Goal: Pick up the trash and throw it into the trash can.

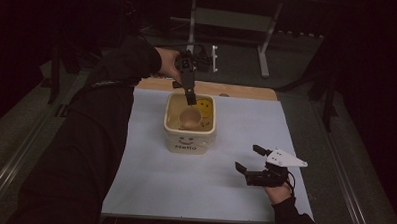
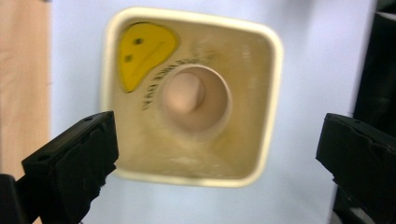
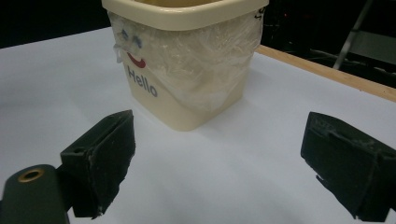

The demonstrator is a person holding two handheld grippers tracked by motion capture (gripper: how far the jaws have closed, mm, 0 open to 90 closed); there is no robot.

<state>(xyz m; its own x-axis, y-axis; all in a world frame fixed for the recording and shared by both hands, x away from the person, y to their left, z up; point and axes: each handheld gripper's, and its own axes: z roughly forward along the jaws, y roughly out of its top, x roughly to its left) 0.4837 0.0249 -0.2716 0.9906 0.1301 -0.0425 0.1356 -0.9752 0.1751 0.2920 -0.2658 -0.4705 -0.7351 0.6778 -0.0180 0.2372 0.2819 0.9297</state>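
Observation:
A cream square bin [image 1: 173, 136] marked "Hello" stands on the white sheet, lined with clear plastic. Inside it lies a round tan cup [image 1: 189, 119] beside a yellow smiley face [image 1: 204, 106]. My left gripper [image 1: 189, 95] hangs over the bin's far rim, pointing down. Its own view looks straight into the bin [image 2: 275, 93] at the cup [image 2: 196, 98] and the smiley [image 2: 144, 51]; the left gripper [image 2: 217, 154] is open and empty. My right gripper [image 1: 247, 158] rests open near the sheet's right front. In its own view the right gripper [image 3: 224, 158] faces the bin [image 3: 187, 93] with nothing between its jaws.
The white sheet [image 1: 184, 186] covers most of a wooden table, whose bare edge [image 1: 237, 90] shows behind the bin. A metal stand [image 1: 263, 49] rises on the dark floor beyond. A dark sleeve reaches along the table's left side.

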